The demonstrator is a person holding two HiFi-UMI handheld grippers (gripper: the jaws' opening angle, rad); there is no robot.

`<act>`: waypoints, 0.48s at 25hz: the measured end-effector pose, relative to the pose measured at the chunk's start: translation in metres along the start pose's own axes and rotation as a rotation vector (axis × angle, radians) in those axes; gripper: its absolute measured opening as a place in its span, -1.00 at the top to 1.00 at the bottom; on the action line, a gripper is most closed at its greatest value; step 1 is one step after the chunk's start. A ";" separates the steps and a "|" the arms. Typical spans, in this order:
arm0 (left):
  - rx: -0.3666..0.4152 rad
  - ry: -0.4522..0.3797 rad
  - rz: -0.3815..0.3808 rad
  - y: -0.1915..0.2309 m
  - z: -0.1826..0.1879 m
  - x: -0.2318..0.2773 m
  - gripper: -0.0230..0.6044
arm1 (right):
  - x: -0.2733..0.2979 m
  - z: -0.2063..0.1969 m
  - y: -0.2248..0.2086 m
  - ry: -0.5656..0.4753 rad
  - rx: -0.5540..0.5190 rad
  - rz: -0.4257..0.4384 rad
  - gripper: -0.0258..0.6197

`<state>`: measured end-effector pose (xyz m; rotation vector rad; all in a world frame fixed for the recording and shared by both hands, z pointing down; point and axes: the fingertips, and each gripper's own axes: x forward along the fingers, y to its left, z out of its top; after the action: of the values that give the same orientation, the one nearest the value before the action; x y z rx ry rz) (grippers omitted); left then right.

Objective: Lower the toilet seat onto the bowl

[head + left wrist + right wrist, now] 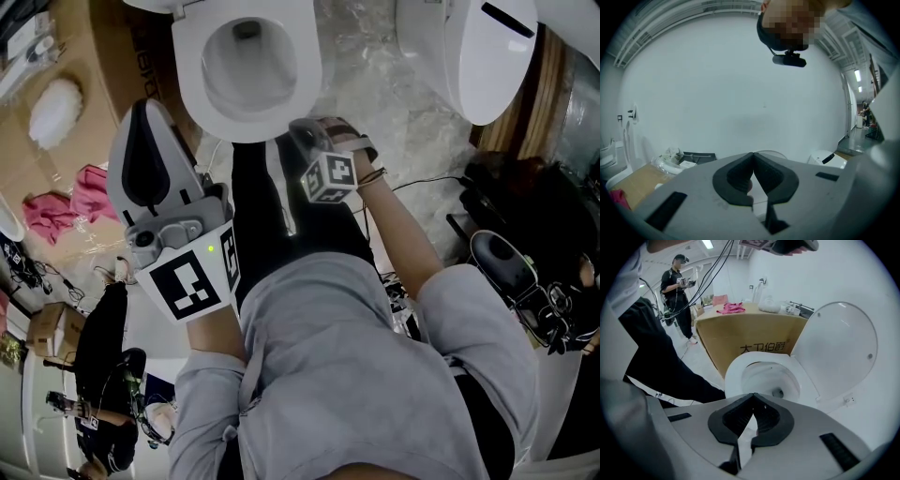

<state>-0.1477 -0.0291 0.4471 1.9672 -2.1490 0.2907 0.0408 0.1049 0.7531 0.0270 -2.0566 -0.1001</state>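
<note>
Grey marbled floor (394, 84) surrounds the toilet, which sits at 12 o'clock in the head view, directly ahead of the person's legs.

1. Toilet seat (187, 66): lies flat as a broad white ring on the bowl (248, 66). In the right gripper view the seat (733, 373) is level around the opening, and the lid (839, 348) stands upright behind it at 3 o'clock.
2. Right gripper (753, 395): jaws closed tip to tip, nothing between them. It points down at the bowl from just in front of the near rim. In the head view the right gripper (298, 124) sits at 5 o'clock from the bowl, near the seat edge, apart from it. Its marker cube (328, 178) faces up.
3. Left gripper (753, 154): jaws closed, nothing held. Its camera faces a plain white wall (717, 93). In the head view the left gripper (150, 105) is raised at 8 o'clock from the bowl, well clear of the seat.
4. Surroundings: a cardboard box (750, 333) stands beside the toilet at 9 o'clock in the head view, with a pink cloth (731, 308) on top. A second toilet (469, 47) stands at 2 o'clock. Another person (679, 282) stands beyond the box
</note>
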 end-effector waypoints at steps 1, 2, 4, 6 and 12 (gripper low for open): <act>0.001 -0.005 0.003 0.001 0.004 0.000 0.92 | -0.003 0.004 -0.005 -0.009 0.015 -0.006 0.92; 0.002 -0.010 0.005 0.002 0.008 0.000 0.92 | -0.007 0.008 -0.009 -0.019 0.030 -0.012 0.92; 0.003 -0.022 0.009 0.004 0.018 0.000 0.92 | -0.016 0.017 -0.019 -0.045 0.067 -0.024 0.92; 0.006 -0.035 0.013 0.006 0.029 0.000 0.92 | -0.025 0.026 -0.030 -0.075 0.109 -0.040 0.92; 0.013 -0.069 0.011 0.006 0.052 -0.005 0.92 | -0.056 0.063 -0.075 -0.193 0.263 -0.105 0.92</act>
<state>-0.1547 -0.0388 0.3954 2.0008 -2.2064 0.2427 0.0094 0.0374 0.6681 0.2989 -2.2481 0.1070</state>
